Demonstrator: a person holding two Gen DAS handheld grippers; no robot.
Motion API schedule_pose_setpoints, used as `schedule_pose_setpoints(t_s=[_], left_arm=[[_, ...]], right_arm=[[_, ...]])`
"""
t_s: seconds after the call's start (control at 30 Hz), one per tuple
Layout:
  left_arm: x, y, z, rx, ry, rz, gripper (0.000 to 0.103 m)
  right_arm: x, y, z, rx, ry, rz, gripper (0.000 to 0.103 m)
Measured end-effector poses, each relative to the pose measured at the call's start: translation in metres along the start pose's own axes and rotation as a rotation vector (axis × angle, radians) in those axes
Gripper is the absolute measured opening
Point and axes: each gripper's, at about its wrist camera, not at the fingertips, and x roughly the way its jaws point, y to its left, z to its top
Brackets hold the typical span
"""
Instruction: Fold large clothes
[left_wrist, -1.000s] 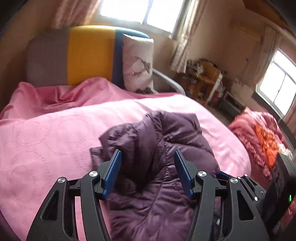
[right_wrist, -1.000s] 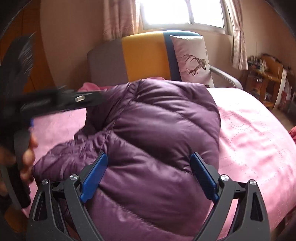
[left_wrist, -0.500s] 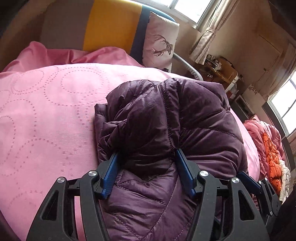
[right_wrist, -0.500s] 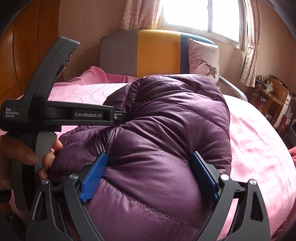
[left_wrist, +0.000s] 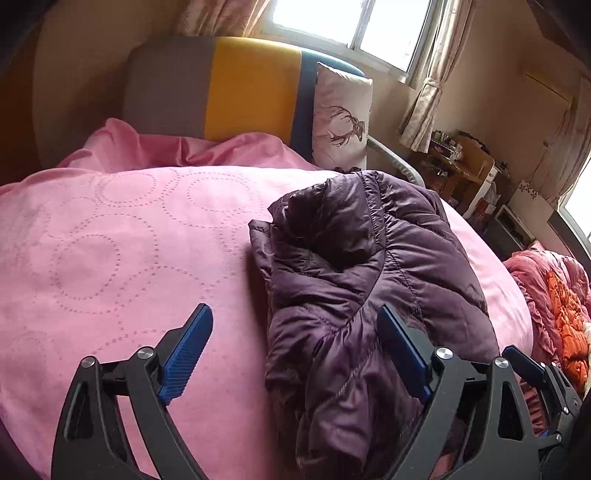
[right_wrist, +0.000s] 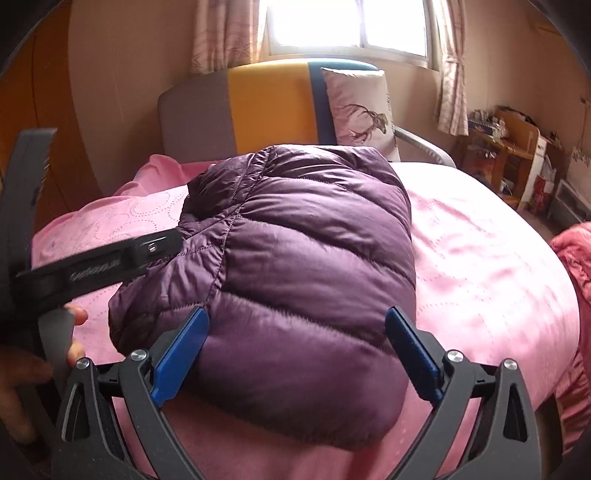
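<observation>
In the left wrist view, the left gripper (left_wrist: 295, 350) has its 2 blue-padded fingers (left_wrist: 186, 349) spread wide with nothing clamped; one hangs over the pink bedspread (left_wrist: 110, 258), the other over the near edge of the purple down jacket (left_wrist: 369, 277). The jacket lies bundled in a rough fold on the bedspread, toward the bed's right side in this view, its quilted panels creased and a darker fold bunched on top.

In the right wrist view, the right gripper (right_wrist: 297, 354) is also spread wide, its 2 blue pads on either side of the near end of the puffy jacket (right_wrist: 295, 258) without pinching it. At the left of this view the left gripper's black body (right_wrist: 96, 269) sits beside the jacket, and the person's hand (right_wrist: 22, 376) is around its handle.

Farther back, a headboard (left_wrist: 221, 92) in grey, yellow and blue panels stands behind the bed, with a deer-print pillow (left_wrist: 341, 118) leaning against it. A window (right_wrist: 347, 26) with curtains is above.
</observation>
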Motion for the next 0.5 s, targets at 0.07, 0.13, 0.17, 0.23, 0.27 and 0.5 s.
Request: schedule_pose_setpoints(t_s=[0.07, 0.13, 0.17, 0.23, 0.27, 0.5], left_arm=[[-0.013, -0.002, -0.004, 0.001, -0.022, 0.006, 0.093], [-0.026, -0.001, -0.007, 0.003, -0.046, 0.016, 0.099], [-0.034, -0.001, -0.009, 0.007, -0.064, 0.024, 0.099], [-0.045, -0.003, -0.013, 0.020, -0.084, 0.044, 0.099], [-0.050, -0.003, -0.015, 0.028, -0.093, 0.062, 0.099], [-0.077, -0.002, -0.034, 0.026, -0.126, 0.120, 0.099]], right_arm=[[-0.008, -0.001, 0.000, 0.044, 0.005, -0.012, 0.101], [-0.016, -0.002, 0.000, 0.088, 0.009, -0.030, 0.101], [-0.019, -0.001, 0.003, 0.097, 0.012, -0.038, 0.101], [-0.026, 0.003, 0.003, 0.108, 0.003, -0.068, 0.101], [-0.030, 0.005, 0.003, 0.113, -0.007, -0.085, 0.101], [-0.059, 0.013, 0.001, 0.135, -0.088, -0.151, 0.101]])
